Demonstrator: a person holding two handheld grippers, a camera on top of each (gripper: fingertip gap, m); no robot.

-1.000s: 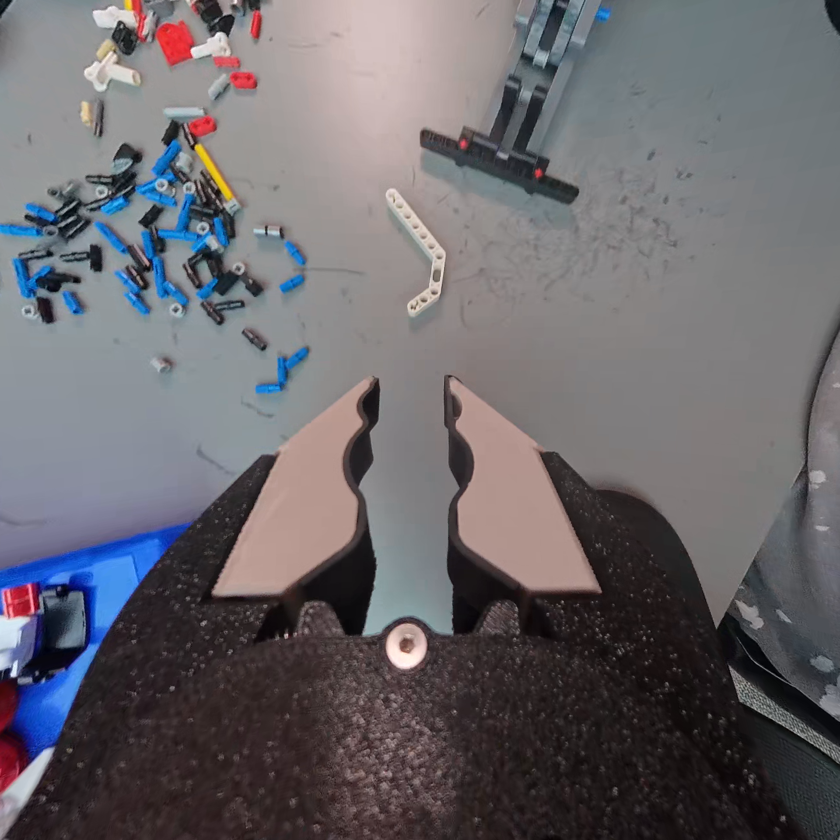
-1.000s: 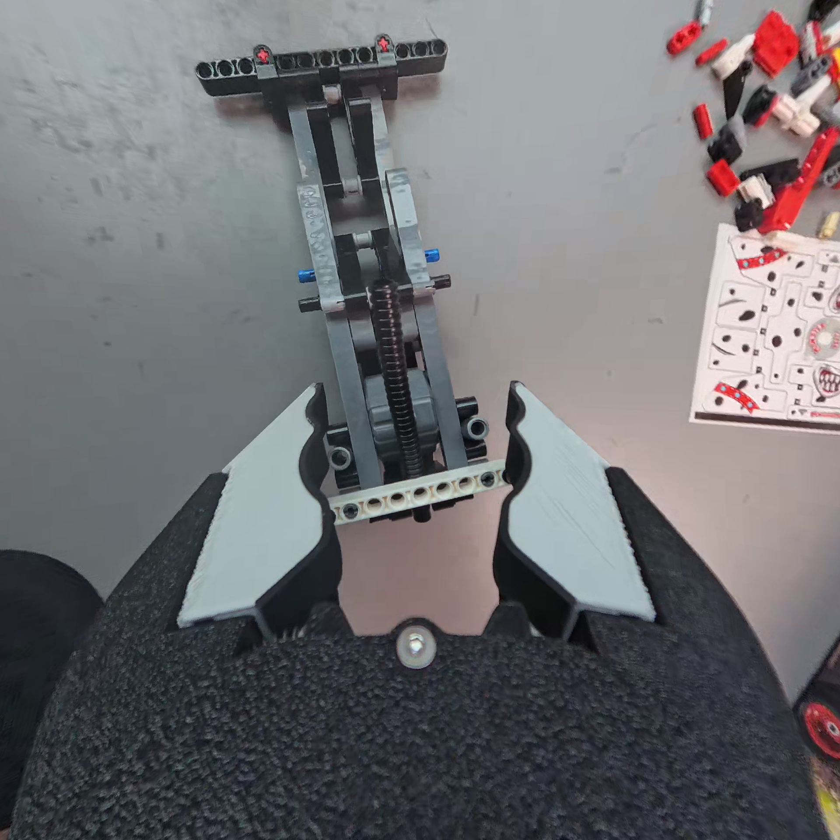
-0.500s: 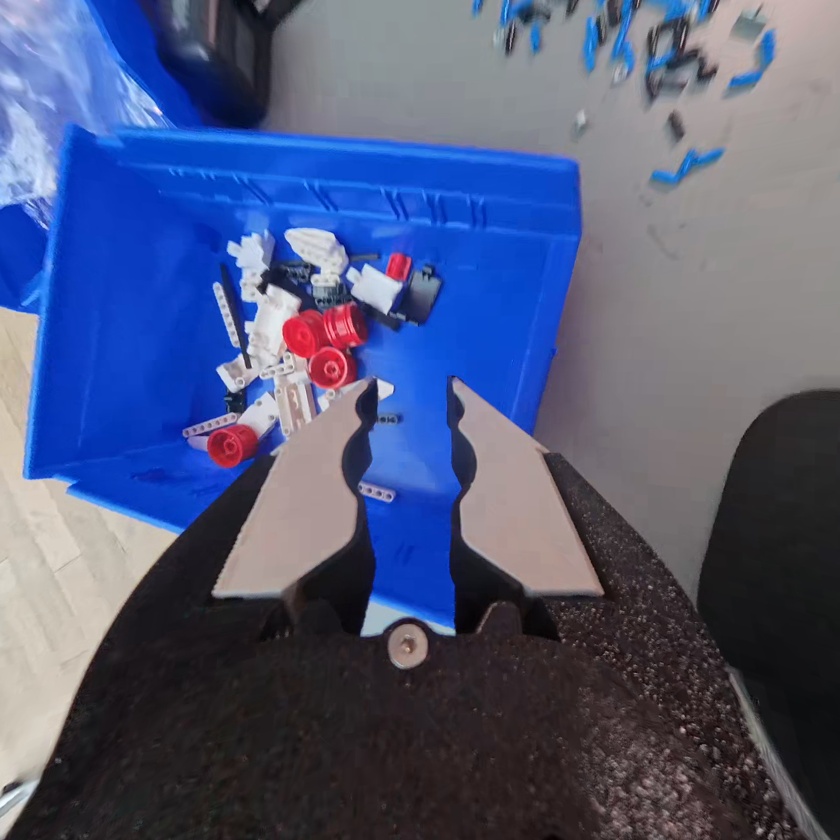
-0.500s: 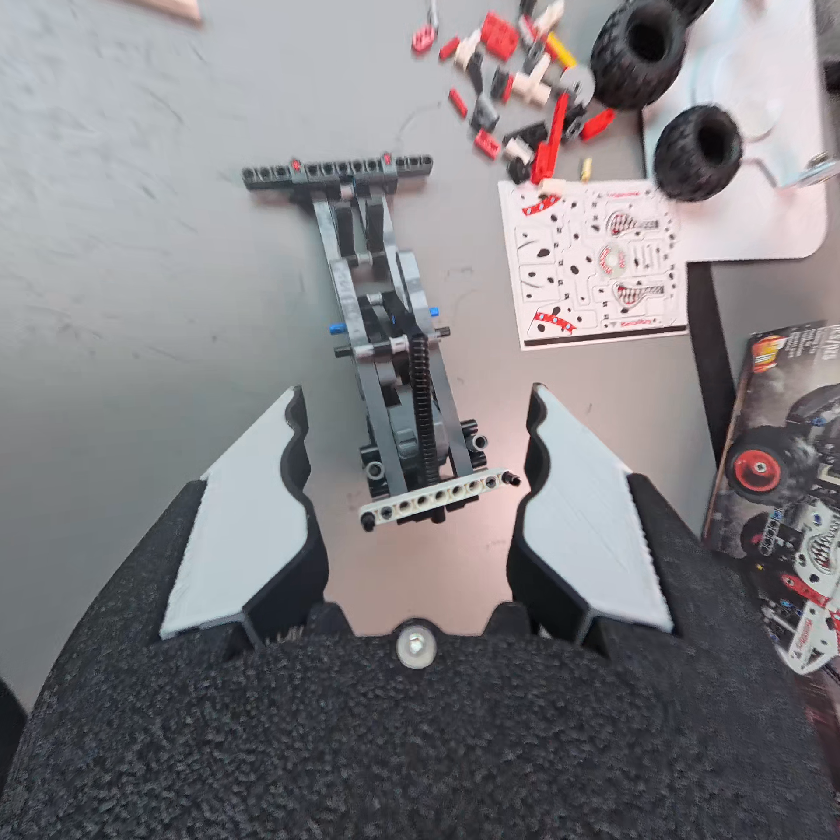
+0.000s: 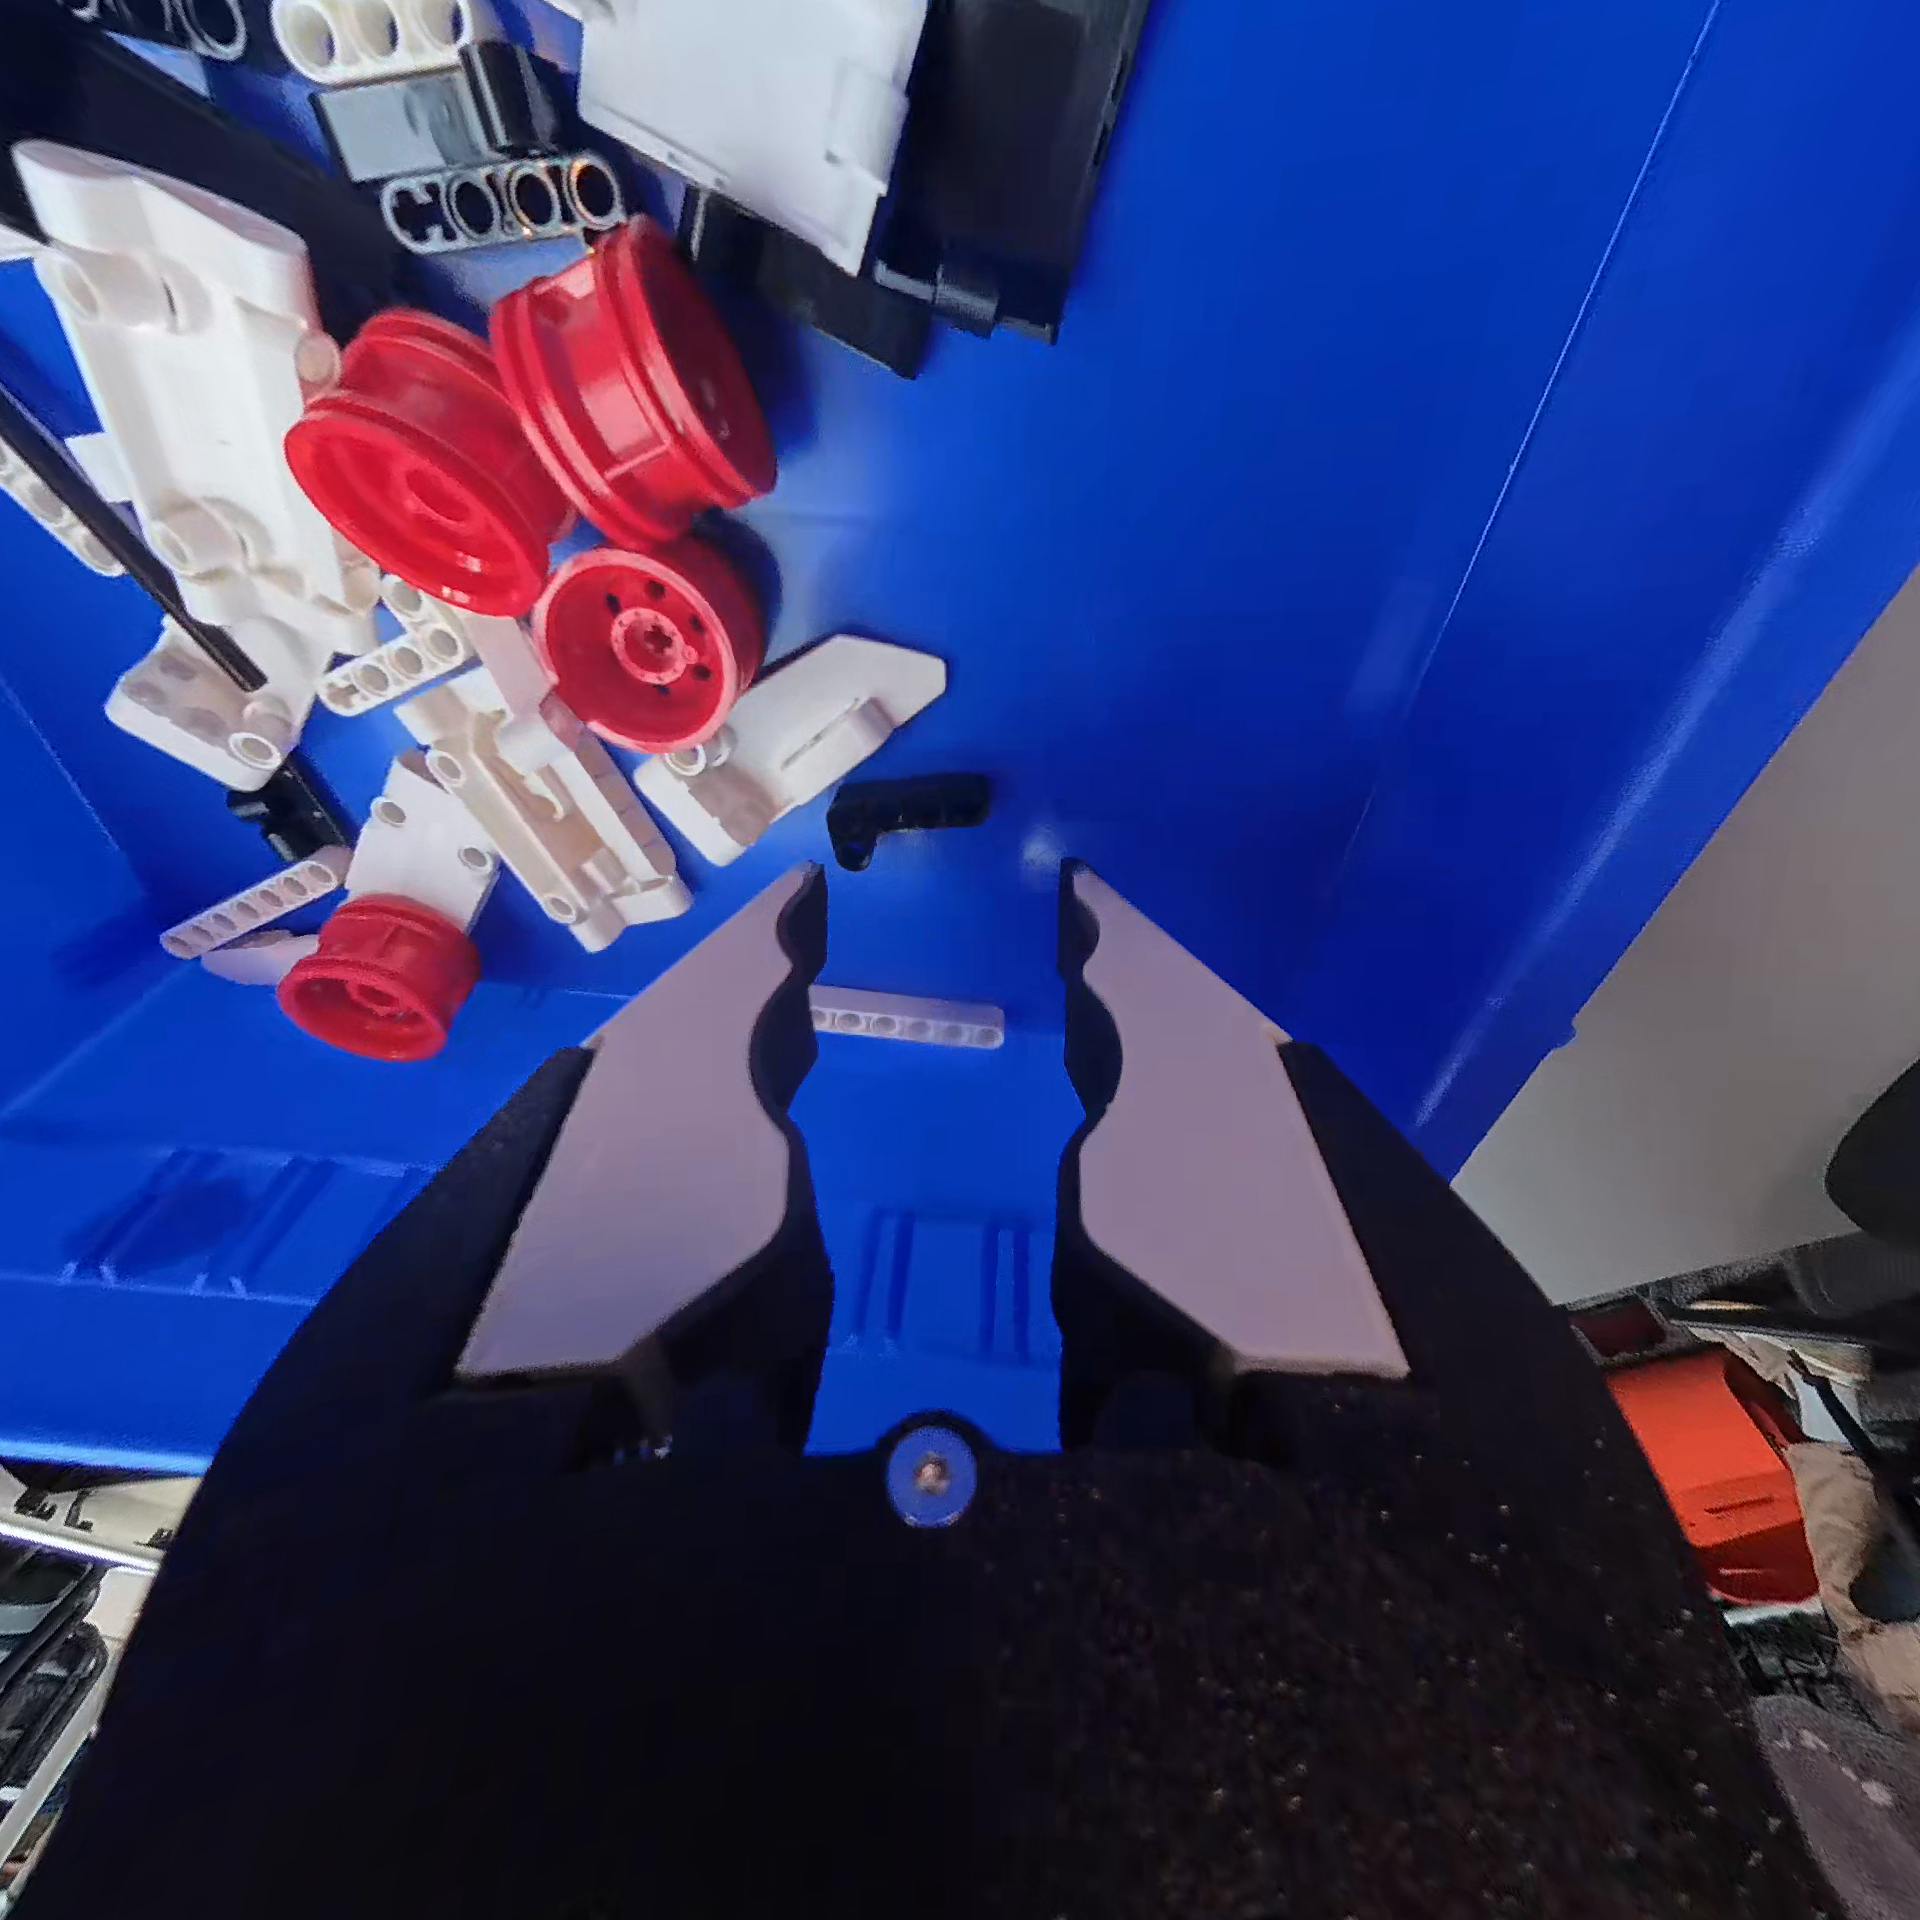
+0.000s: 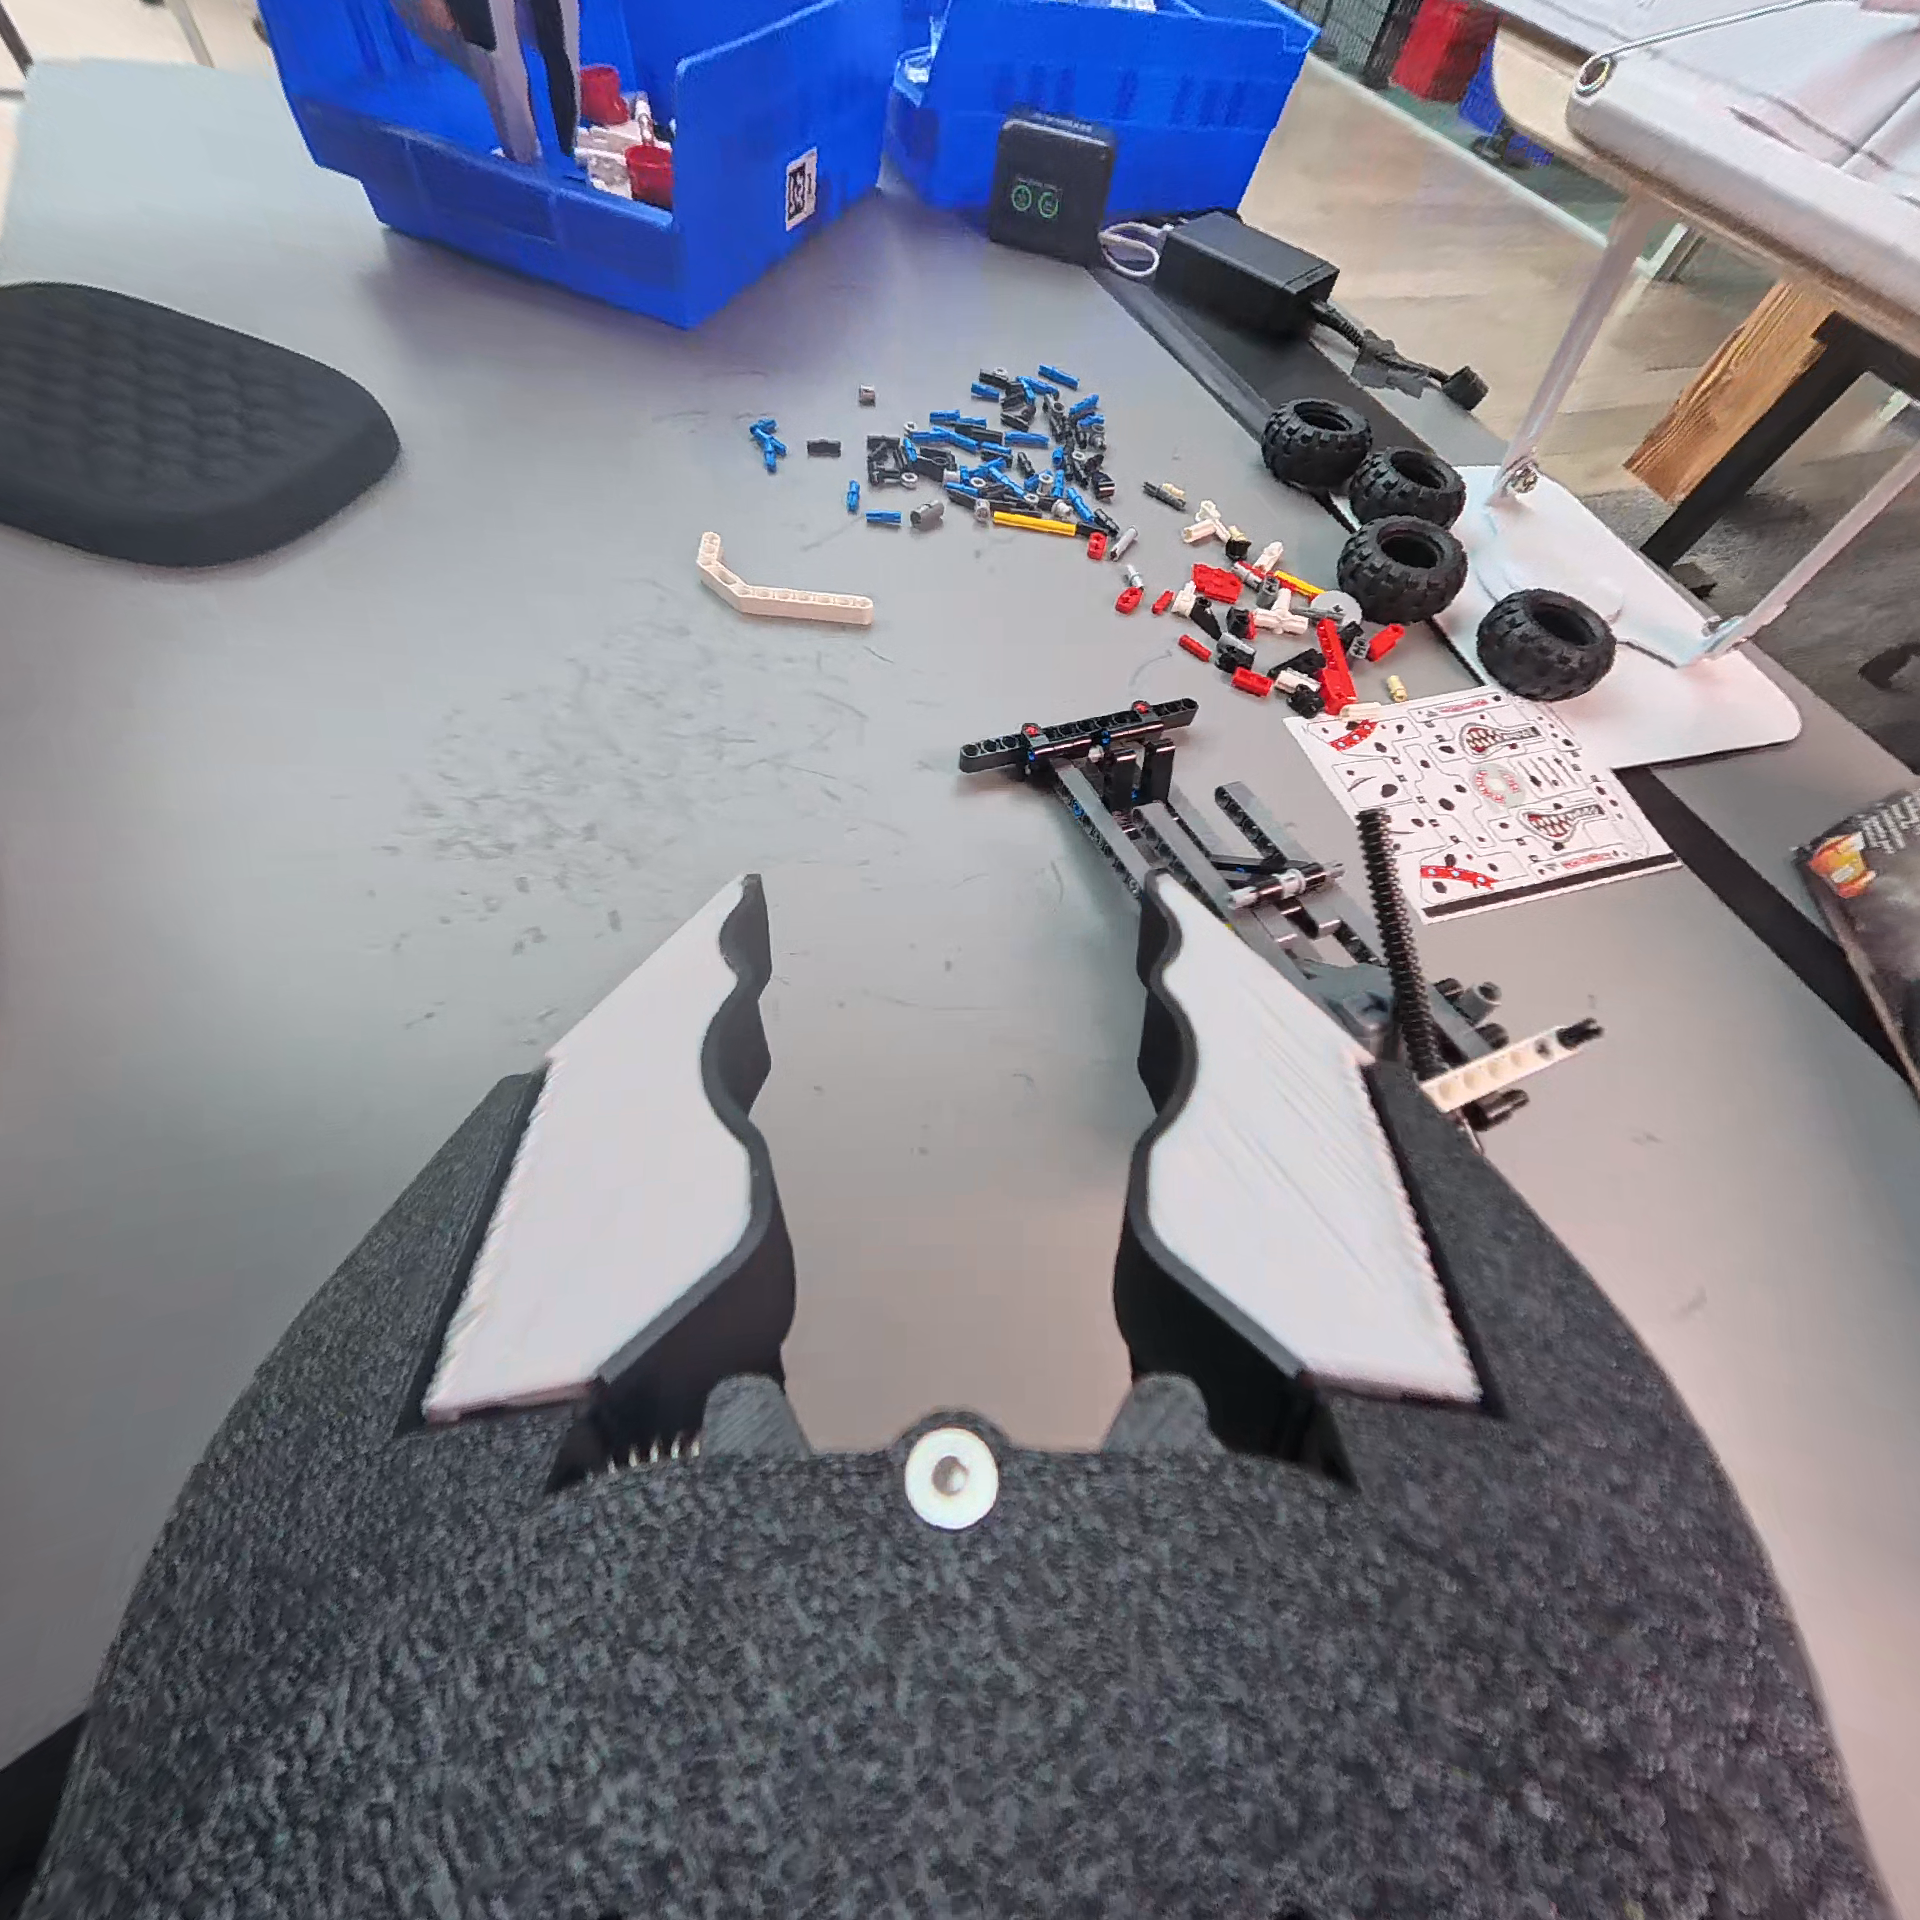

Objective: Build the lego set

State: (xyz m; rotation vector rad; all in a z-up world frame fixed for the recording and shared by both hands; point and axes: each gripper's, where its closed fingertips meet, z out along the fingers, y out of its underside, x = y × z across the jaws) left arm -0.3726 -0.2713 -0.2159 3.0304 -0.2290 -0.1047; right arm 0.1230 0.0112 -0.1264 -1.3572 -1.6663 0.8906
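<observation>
My left gripper (image 5: 943, 883) is open and empty, low inside a blue bin (image 5: 1299, 520). A short white beam (image 5: 906, 1027) lies on the bin floor between its fingers, and a small black piece (image 5: 906, 810) lies just past the tips. Several red wheel hubs (image 5: 644, 660) and white panels (image 5: 790, 738) lie to the left. My right gripper (image 6: 954, 894) is open and empty above the grey table (image 6: 416, 779). The black and grey chassis (image 6: 1226, 852) lies on the table to its right, partly hidden by the right finger. A bent white beam (image 6: 779, 597) lies farther ahead.
Small blue and black pins (image 6: 997, 457) and red and white parts (image 6: 1268, 623) are scattered ahead. Several black tyres (image 6: 1403, 566), a sticker sheet (image 6: 1475, 800) and a booklet (image 6: 1870, 904) are at the right. Blue bins (image 6: 644, 156) stand at the back, a black pad (image 6: 156, 416) at the left. Tip to tip, the grippers are about 60 centimetres apart.
My left gripper swung from the table over the blue bin, dropped in close to the parts and opened wider. My right gripper let go of the chassis, rose and moved left of it.
</observation>
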